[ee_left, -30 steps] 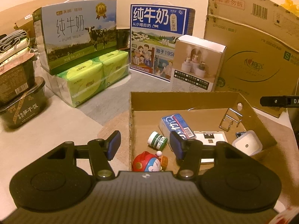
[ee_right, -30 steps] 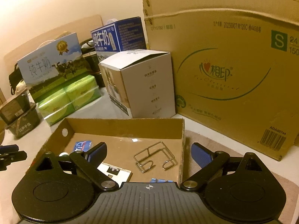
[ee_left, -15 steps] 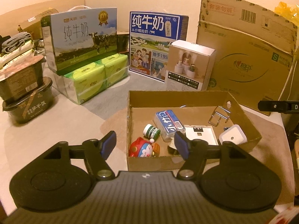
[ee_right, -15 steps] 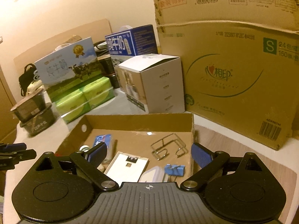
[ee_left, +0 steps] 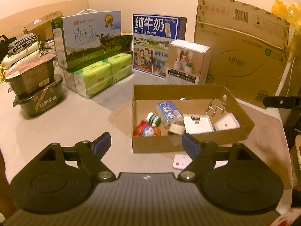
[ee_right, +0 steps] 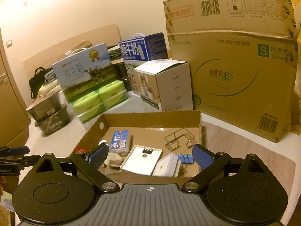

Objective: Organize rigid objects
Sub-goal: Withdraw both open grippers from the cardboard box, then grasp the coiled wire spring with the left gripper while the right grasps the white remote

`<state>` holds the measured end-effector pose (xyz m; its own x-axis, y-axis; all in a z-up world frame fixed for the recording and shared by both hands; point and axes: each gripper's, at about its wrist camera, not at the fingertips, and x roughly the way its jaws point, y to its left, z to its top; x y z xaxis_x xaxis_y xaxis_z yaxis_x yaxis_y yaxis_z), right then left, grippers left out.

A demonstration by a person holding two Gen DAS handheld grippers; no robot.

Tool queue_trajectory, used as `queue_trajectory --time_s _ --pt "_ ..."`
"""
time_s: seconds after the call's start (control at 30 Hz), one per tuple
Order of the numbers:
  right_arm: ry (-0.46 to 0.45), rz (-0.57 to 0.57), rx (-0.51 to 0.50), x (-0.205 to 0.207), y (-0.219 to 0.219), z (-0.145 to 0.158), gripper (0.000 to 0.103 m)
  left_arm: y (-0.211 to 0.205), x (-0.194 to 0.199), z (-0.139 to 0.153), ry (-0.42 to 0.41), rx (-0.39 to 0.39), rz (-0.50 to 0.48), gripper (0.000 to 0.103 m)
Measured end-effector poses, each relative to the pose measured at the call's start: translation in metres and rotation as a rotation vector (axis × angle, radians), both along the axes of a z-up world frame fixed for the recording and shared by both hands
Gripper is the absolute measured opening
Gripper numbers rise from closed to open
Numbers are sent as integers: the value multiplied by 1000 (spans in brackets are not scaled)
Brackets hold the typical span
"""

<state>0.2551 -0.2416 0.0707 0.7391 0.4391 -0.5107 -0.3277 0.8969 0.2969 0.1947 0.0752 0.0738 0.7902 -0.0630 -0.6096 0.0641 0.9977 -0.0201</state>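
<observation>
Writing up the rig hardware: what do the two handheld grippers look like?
Both match. The left gripper and the right gripper have matte black linkage arms with silver pivot screws, triangular cutouts, two round black discs, a ribbed grey centre plate with a small crosshair mark, and blue textured pads. No cables or sleeves visible.

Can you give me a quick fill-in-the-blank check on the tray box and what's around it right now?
1. The small pink-and-white card lies ____ the shallow cardboard box, on the table in front of it.
2. The wire metal holder sits in the box's ____ corner, on the side of the big carton.
3. Nothing is between the jaws of the left gripper, which are ____.

Missing words: outside; far; opening
</observation>
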Motion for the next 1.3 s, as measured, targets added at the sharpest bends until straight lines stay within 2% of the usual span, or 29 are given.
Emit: queue_trajectory --time_s 0.13,0.27,0.4,0.67,1.0,1.07,1.3 --pt "4 2 -4 -14 -3 -5 96 -1 -16 -7 1 13 -11 88" --pt "14 21 -24 -27 -4 -15 96 -3 -28 -16 9 7 -37 89" --pt "37 57 -46 -40 -3 -29 96 -8 -38 -24 7 -9 -124 90" --pt "42 181 -102 -52 6 -56 96 -15 -39 -48 51 17 -225 90" --pt "29 401 -199 -37 31 -94 95 -29 -23 -78 80 61 -371 87" --pt "22 446 -215 -30 36 -100 89 -30 -17 -83 91 59 -396 84" --pt "17 564 -263 -4 55 -117 77 -34 1 -100 111 79 -493 75"
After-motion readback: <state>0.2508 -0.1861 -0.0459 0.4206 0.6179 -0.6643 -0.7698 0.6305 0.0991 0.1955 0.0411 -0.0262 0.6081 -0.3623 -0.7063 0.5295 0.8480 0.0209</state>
